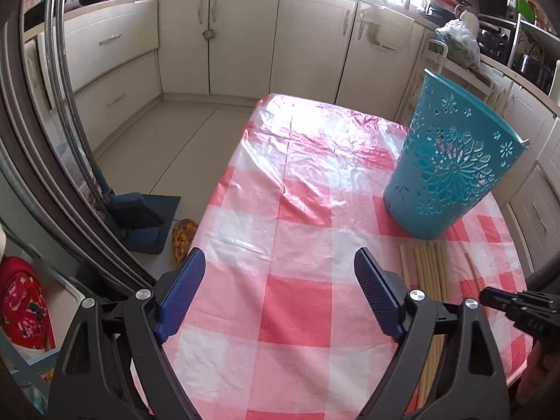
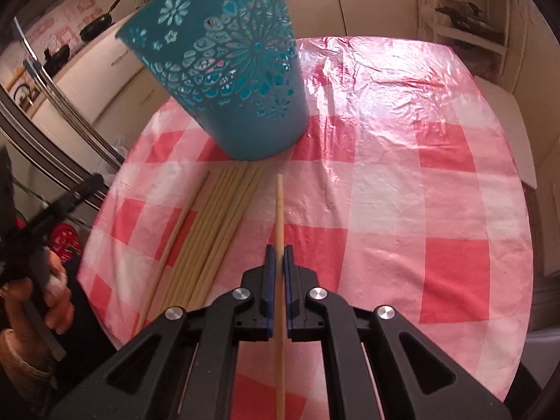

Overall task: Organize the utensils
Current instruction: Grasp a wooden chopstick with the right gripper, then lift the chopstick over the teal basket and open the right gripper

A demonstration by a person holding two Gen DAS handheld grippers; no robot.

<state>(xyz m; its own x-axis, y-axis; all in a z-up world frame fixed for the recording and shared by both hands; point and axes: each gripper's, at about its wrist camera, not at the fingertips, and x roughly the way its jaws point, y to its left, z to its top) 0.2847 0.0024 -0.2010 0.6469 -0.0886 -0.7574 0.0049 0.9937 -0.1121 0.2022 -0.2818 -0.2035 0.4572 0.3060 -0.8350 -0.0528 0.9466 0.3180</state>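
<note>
one chopstick pinched, its long axis aimed at the basket

left wrist view: the left gripper (image 1: 280, 262) hangs with its jaws wide apart and nothing between them, over the near part of the table (image 1: 301, 189), which wears a red-and-white checked plastic cover. the row of chopsticks (image 1: 425, 269) lies just to the right of its right finger, their length running from the near edge toward the far edge. the teal cut-out basket (image 1: 448, 161) stands upright beyond their far ends, close to the right edge of the table. the tip of the right gripper (image 1: 518, 306) pokes in at the lower right, nearer the sticks than the empty one.

right wrist view: the right gripper (image 2: 279, 255) is closed on a single chopstick (image 2: 279, 203), pads pressing both sides of it. the stick runs straight along the fingers, its free end pointing at the table just right of the basket's (image 2: 224, 70) base, near but not touching. the rest of the chopsticks (image 2: 217, 224) lie flat just left of it, nearly parallel, their far ends reaching the foot of the basket. the gripped stick looks slightly apart from the row. judging by this, the right hand is the one placed to carry; the stick would need to tip upright and rise over the rim to drop in.
</note>
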